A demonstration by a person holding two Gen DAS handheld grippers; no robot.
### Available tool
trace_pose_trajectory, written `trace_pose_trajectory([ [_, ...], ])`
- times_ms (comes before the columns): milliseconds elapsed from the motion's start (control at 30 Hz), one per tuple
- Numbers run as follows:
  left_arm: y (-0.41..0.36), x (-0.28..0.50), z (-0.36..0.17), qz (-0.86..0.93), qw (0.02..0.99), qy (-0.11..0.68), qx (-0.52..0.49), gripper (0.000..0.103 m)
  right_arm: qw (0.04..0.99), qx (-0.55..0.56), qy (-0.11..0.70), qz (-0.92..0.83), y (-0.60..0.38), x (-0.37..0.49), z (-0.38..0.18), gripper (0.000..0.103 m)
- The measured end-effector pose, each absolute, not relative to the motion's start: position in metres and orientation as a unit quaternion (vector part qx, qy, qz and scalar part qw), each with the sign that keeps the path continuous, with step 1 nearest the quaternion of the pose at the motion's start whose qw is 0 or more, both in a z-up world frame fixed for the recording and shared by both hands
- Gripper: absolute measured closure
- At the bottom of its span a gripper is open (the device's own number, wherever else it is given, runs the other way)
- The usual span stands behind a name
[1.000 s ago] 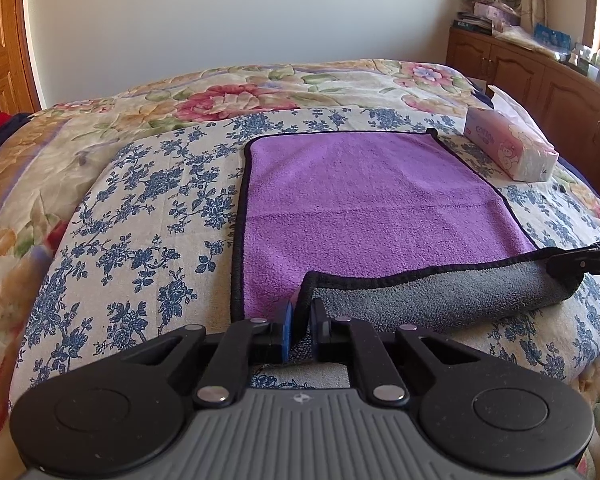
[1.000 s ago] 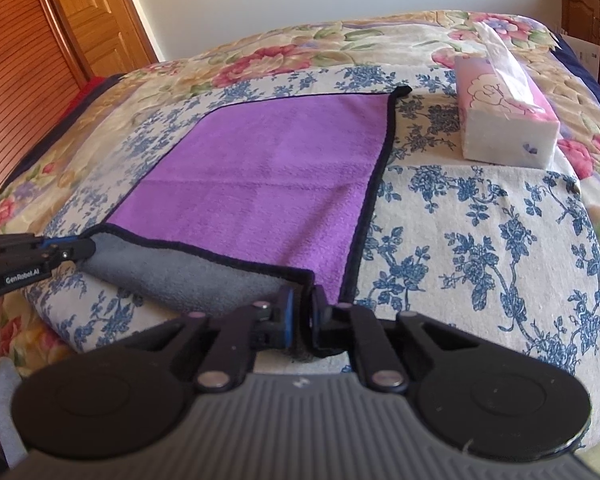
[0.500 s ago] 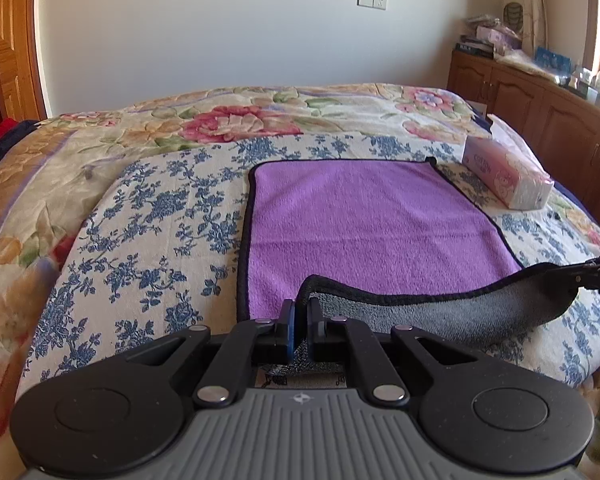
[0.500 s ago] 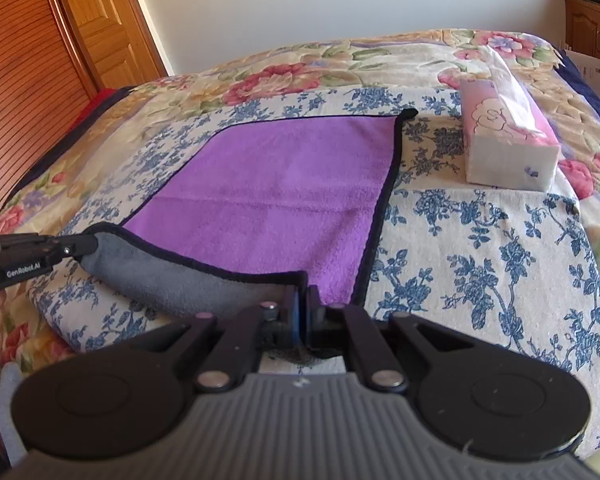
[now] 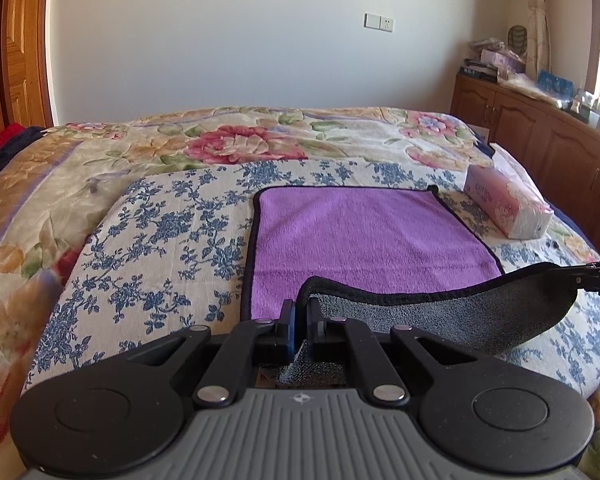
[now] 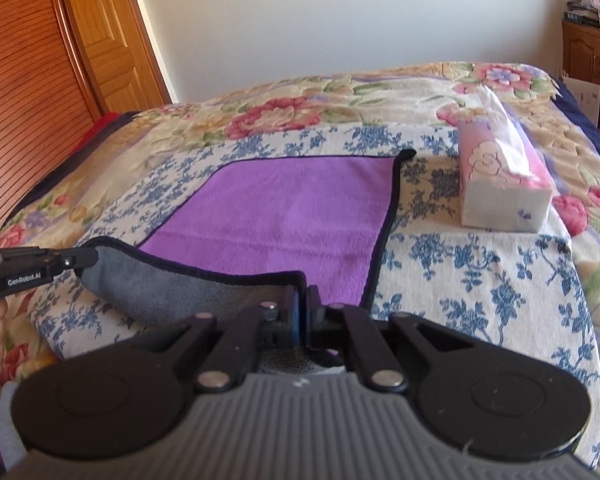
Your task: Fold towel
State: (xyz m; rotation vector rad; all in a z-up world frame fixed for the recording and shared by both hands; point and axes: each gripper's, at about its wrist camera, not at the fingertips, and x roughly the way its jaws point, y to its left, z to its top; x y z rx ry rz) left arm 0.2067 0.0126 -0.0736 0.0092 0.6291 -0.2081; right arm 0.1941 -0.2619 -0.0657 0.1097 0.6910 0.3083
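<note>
Left wrist view: left gripper (image 5: pixel 299 314) pinching purple towel (image 5: pixel 364 236) near corner, right gripper (image 6: pixel 302 304) likewise clamping; lifting both level, carrying hem toward twelve o'clock edge, avoiding tissue box (image 6: pixel 500 188).

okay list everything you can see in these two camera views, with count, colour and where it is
towel: one, purple top, grey underside, black edging; flat on the bed, near edge lifted
tissue box: one, pink and white; on the bed, right of the towel
bed cover: one, cream with blue flowers; under the towel
quilt: one, floral red and green; behind the cover
cabinet: one, brown wood; right wall, cluttered top
wall socket: one, white; far wall
door: wooden, left
left claw: black, shut on the towel's near-left corner
right claw: black, shut on the near-right corner
</note>
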Motion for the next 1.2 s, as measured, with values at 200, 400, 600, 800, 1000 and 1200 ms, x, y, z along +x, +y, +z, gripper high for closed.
trace_pose_trajectory([
  [200, 0.012, 0.215, -0.071, -0.104, 0.948, 0.302, -0.004, 0.097, 0.932, 0.049, 0.327, 0.15, -0.263, 0.202, -0.066, 0.099],
  [400, 0.009, 0.223, -0.07, -0.113, 0.947, 0.3, -0.006, 0.097, 0.935, 0.042, 0.318, 0.151, -0.263, 0.211, -0.067, 0.099],
  [600, 0.005, 0.23, -0.065, -0.118, 0.948, 0.295, -0.01, 0.097, 0.937, 0.038, 0.314, 0.151, -0.263, 0.221, -0.069, 0.099],
  [800, 0.004, 0.239, -0.064, -0.119, 0.949, 0.291, -0.01, 0.097, 0.939, 0.036, 0.307, 0.151, -0.265, 0.229, -0.068, 0.099],
  [1000, 0.004, 0.25, -0.064, -0.117, 0.95, 0.288, -0.009, 0.097, 0.942, 0.032, 0.299, 0.15, -0.267, 0.236, -0.067, 0.099],
  [1200, 0.002, 0.26, -0.067, -0.116, 0.951, 0.288, -0.003, 0.097, 0.945, 0.025, 0.291, 0.148, -0.268, 0.245, -0.067, 0.099],
])
